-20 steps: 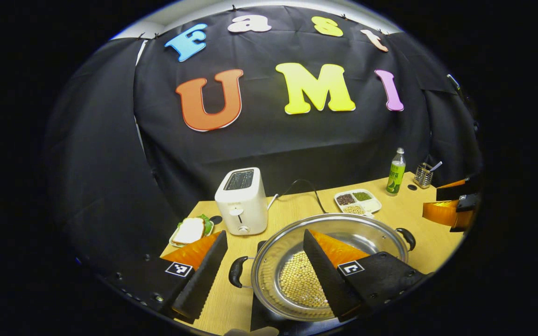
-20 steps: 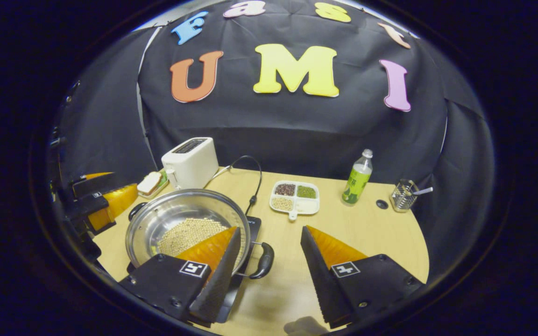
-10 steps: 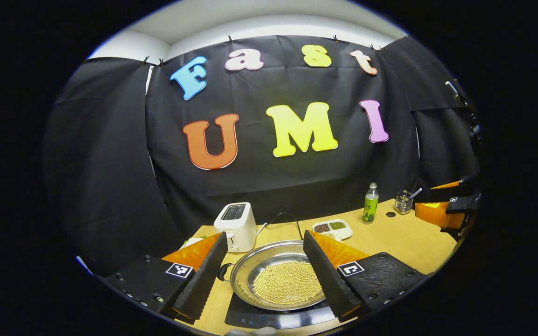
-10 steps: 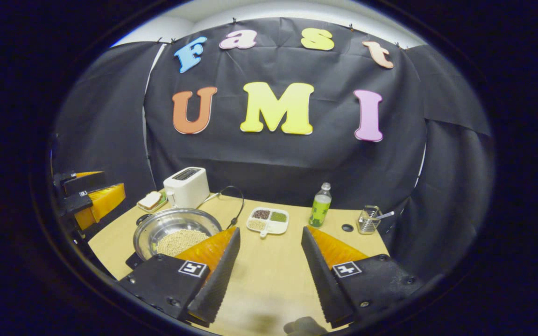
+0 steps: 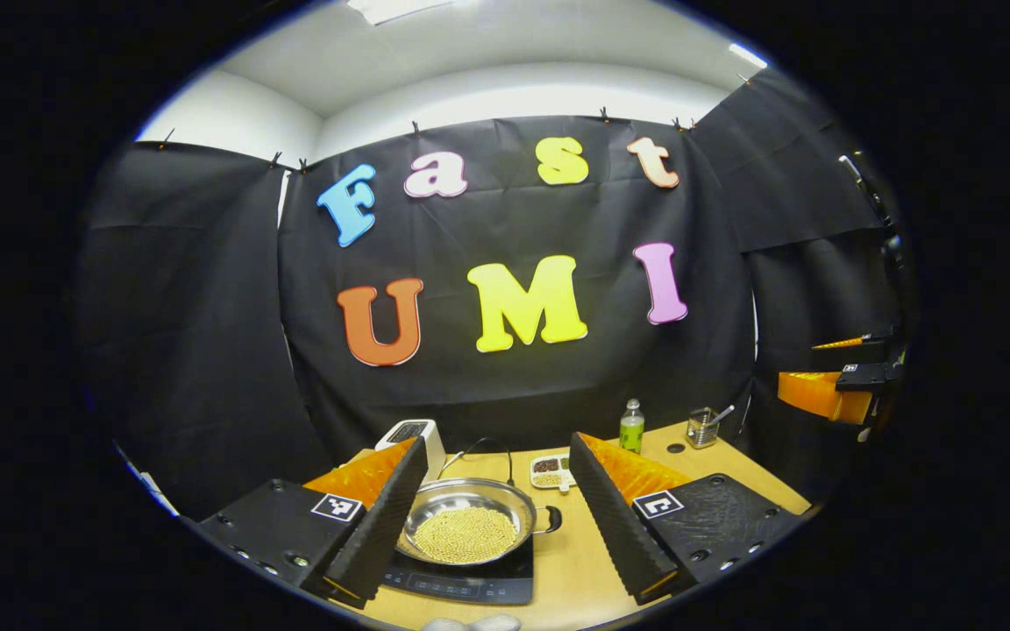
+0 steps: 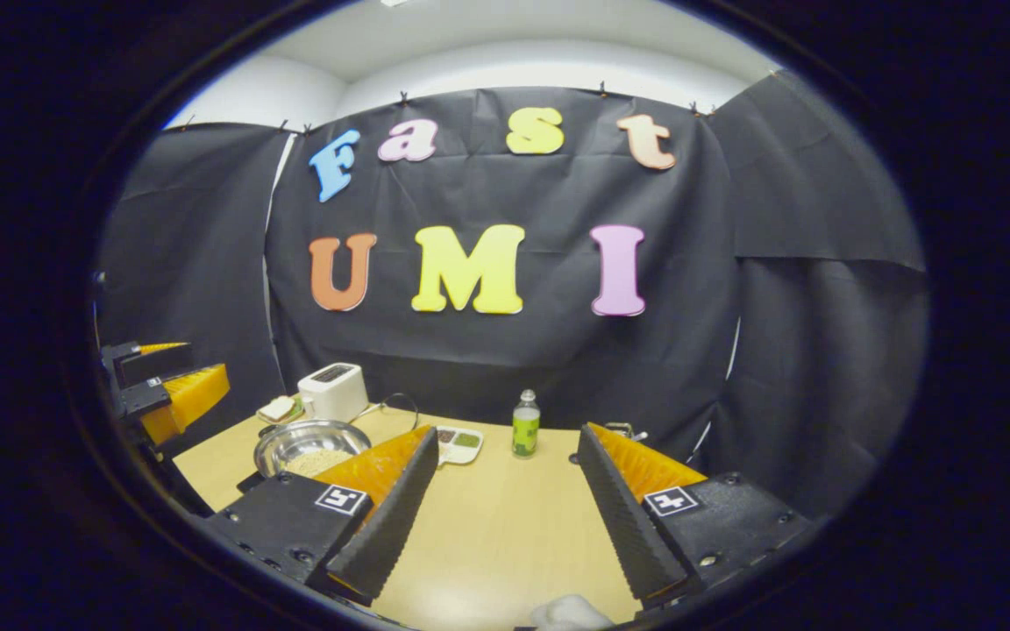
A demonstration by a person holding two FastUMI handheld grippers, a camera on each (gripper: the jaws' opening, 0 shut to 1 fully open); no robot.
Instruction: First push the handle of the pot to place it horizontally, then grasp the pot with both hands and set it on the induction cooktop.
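The left gripper view looked from above the near edge of the table (image 5: 715, 469), well back from the pot (image 5: 468, 526), facing the booth's back wall. The pot sat low and central between that camera's own spread fingers. The right gripper view looked the same way from farther to the right of the pot, which lay low at its left (image 6: 310, 445), partly behind one finger. Both views were held high and far from the pot, taking in much wall and ceiling. They shared the pot, the toaster (image 5: 413, 436) (image 6: 331, 391) behind it, and the bottle (image 5: 631, 427) (image 6: 524, 425) to the pot's right.
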